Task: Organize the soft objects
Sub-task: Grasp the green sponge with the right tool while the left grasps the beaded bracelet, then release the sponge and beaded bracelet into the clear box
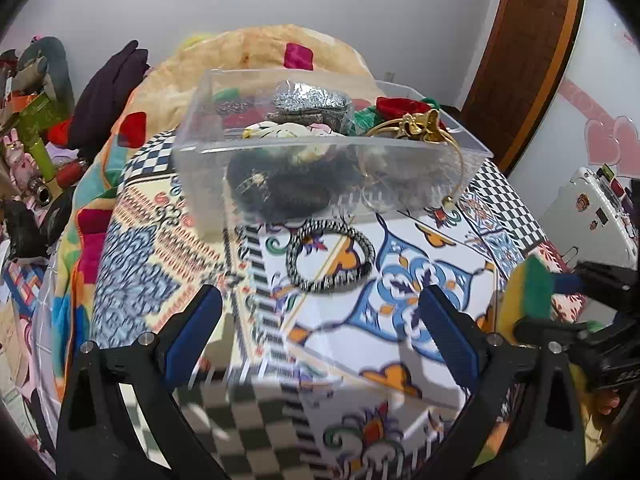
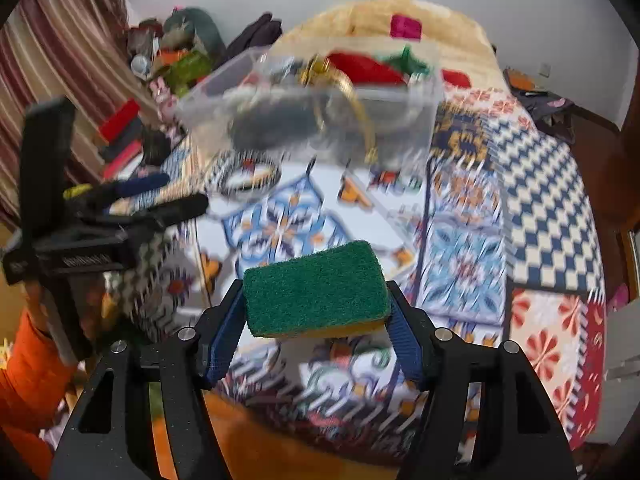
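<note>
Sponge: rectangular block (image 2: pixel 316 290), coarse green scouring face up, smooth yellow foam below; I pinch it by its two short ends in my right gripper (image 2: pixel 316 320), raised above the cloth in front of the box. From my left camera it shows at the right edge (image 1: pixel 534 290), green layer beside yellow.
Right gripper: black frame, ribbed blue pads (image 2: pixel 226 344) pressed against the sponge on both sides.
Left gripper: mine too (image 1: pixel 320 320), spread wide with nothing between its ribbed blue pads (image 1: pixel 196 332), hovering over the cloth just short of the hair tie.
Hair tie: ring (image 1: pixel 330 256) of black-and-white striped cord, doubled in places, lying flat on the cloth just in front of the box.
Box: clear hard plastic, rectangular, open-topped (image 1: pixel 332 148), standing on the cloth; it is filled with dark fuzzy scrunchies, a silver glittery piece (image 1: pixel 310 102), red and green fabric, and a thin gold metal headband (image 1: pixel 424 126) with a shiny bow, its end hanging out over the front wall.
Cloth: flat printed covering (image 1: pixel 420 280) with tile motifs in blue, orange and white plus black-and-white checks.
Writing: the lettering on the black gripper bodies is too blurred for me to read.
</note>
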`<state>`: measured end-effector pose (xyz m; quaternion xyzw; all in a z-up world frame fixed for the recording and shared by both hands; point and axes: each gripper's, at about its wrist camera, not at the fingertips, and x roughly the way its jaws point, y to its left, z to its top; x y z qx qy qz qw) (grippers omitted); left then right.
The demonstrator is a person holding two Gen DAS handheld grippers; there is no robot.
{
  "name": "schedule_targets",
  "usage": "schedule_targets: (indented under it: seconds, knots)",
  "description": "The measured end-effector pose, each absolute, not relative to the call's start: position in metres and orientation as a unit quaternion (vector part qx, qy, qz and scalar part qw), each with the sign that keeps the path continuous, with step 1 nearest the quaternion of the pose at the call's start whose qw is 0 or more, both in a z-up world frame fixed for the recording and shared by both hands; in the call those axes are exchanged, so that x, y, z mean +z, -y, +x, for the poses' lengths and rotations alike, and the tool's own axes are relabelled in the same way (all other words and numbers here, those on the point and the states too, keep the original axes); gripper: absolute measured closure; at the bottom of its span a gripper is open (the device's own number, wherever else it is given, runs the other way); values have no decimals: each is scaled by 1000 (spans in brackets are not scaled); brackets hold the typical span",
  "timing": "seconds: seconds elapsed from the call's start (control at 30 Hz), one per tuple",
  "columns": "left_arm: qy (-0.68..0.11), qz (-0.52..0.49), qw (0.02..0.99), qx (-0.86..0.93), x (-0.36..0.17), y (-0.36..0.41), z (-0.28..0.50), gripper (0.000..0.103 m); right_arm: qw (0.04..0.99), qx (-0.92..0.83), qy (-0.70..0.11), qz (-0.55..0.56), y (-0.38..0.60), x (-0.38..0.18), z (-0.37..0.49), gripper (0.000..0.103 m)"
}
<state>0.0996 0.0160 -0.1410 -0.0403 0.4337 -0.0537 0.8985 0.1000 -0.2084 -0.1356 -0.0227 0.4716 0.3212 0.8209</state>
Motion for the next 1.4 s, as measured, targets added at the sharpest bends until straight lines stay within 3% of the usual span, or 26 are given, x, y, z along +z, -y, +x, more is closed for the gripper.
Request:
schedule_targets:
  seconds: [0.13,0.2,0.33,0.43,0.63,0.67,1.07,1.4]
  knots:
    - [-448,-37,891,-56,-148,-10,121,5,834,319,-450,-15,210,-122,112,40]
    - [-461,-27,885,-59,-154,-4,131,17,838,319,-443,-13,207,-117,118,40]
    - [-472,-24,879,-56,-161,0,142,24,845,318,-429,-10,204,-109,127,40]
    - [-471,-23,880,-57,-161,1,147,36,849,319,-420,-8,203,-103,133,40]
    - [-460,-9,886,-64,-159,1,146,79,857,320,-404,-6,197,-92,136,40]
    - [-459,-4,886,-69,-158,1,144,91,857,321,-402,-6,197,-92,137,40]
    - [-372,-3,925,-83,-92,-6,109,91,873,321,-367,9,190,-68,147,40]
    - [-324,-26,942,-83,-54,-28,134,90,888,324,-328,-2,166,-49,176,40]
